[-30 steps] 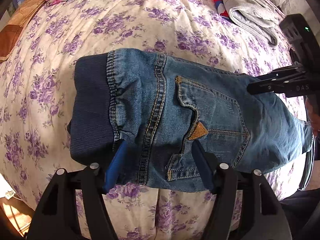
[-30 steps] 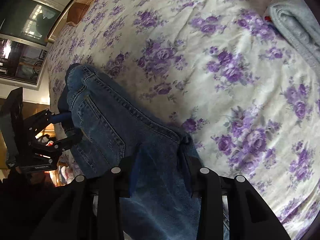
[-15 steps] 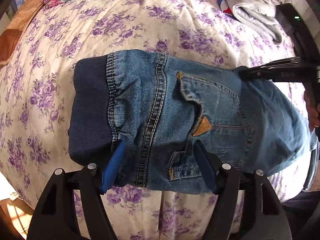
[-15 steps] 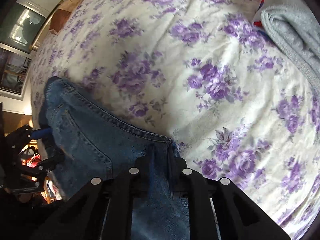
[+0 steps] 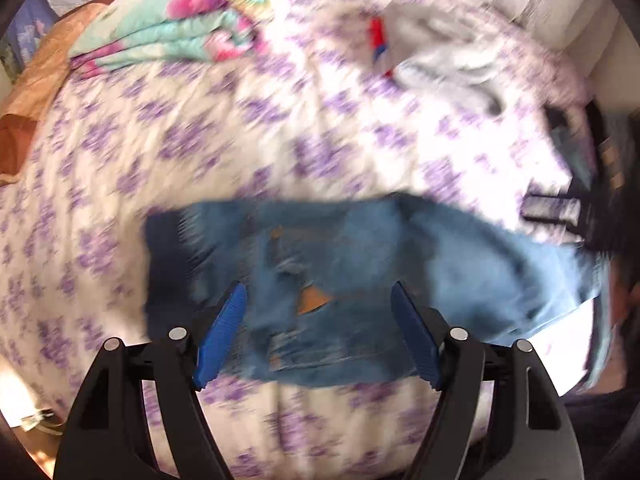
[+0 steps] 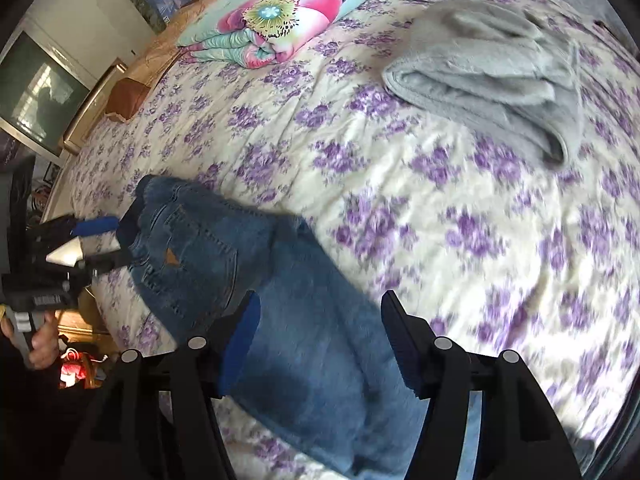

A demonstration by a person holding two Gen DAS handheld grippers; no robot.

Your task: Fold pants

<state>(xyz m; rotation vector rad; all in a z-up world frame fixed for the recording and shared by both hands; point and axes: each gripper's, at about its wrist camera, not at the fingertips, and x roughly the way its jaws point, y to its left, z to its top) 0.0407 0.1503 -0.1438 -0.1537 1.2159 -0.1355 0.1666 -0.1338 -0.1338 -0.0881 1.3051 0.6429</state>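
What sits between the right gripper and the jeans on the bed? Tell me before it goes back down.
Nothing visible. The right gripper hangs open directly above the jeans, its jaws just reopened with only bare denim below. The grey blanket and floral quilt lie well apart, farther up the bedspread.

Bed with cream quilted bedspread (image 6: 400, 184) printed with purple flower clusters. Blue denim pants (image 6: 288, 304) flat near the near edge, dark ribbed waistband toward the left of the right wrist view. Folded grey fleece blanket (image 6: 492, 68) at far right. Folded floral quilt (image 6: 280, 20), teal and pink, at far edge.
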